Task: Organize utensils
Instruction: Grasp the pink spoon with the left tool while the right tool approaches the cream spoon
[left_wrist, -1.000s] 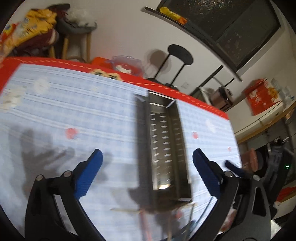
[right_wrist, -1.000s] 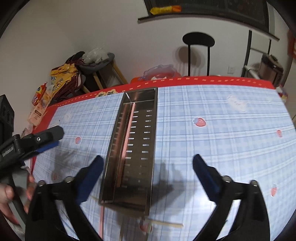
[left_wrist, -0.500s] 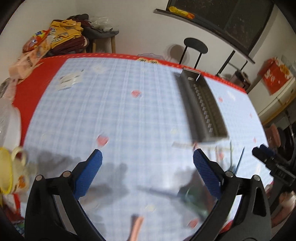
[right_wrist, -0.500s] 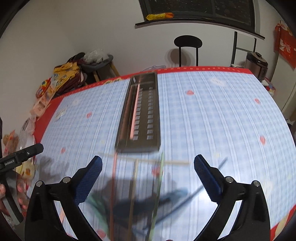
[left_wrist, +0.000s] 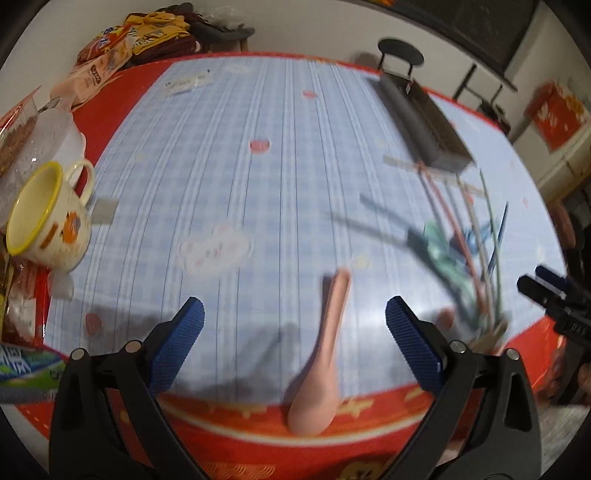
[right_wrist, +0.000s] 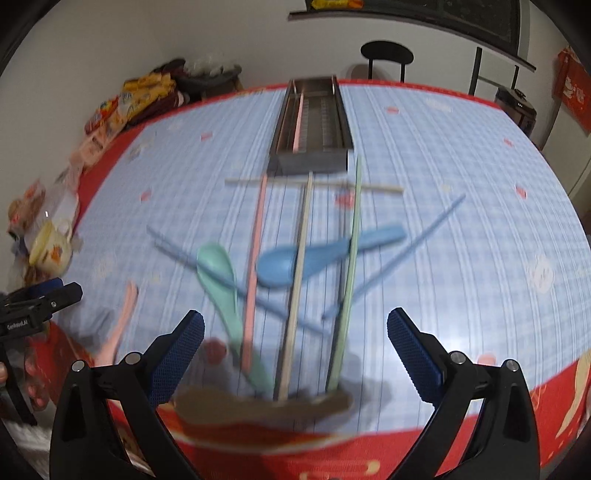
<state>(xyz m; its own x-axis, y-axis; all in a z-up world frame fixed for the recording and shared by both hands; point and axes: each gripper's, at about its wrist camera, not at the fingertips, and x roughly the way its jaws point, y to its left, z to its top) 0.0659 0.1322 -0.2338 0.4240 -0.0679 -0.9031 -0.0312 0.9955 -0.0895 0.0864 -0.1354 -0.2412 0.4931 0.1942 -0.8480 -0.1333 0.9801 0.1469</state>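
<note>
A long steel utensil tray (right_wrist: 312, 122) lies on the blue checked tablecloth with one pink chopstick inside; it also shows at the far right as the tray (left_wrist: 424, 122). In front of it lie loose utensils: a green spoon (right_wrist: 218, 273), a blue spoon (right_wrist: 317, 256), and several chopsticks in pink (right_wrist: 255, 266), beige (right_wrist: 301, 277), green (right_wrist: 351, 266) and blue. A pink spoon (left_wrist: 328, 350) lies at the table's near edge between my left gripper's fingers. My left gripper (left_wrist: 293, 347) is open above it. My right gripper (right_wrist: 295, 354) is open over the chopstick ends.
A yellow-rimmed mug (left_wrist: 48, 218) and snack bags (left_wrist: 107, 62) crowd the table's left side. A brown blurred object (right_wrist: 266, 404) lies at the near edge in the right wrist view. A black stool (right_wrist: 386, 55) stands behind the table. A hand holds the left gripper (right_wrist: 37, 306).
Both grippers have pulled back from the tray toward the table's near edge. The loose utensils and the pink spoon have come into view. Both stay open.
</note>
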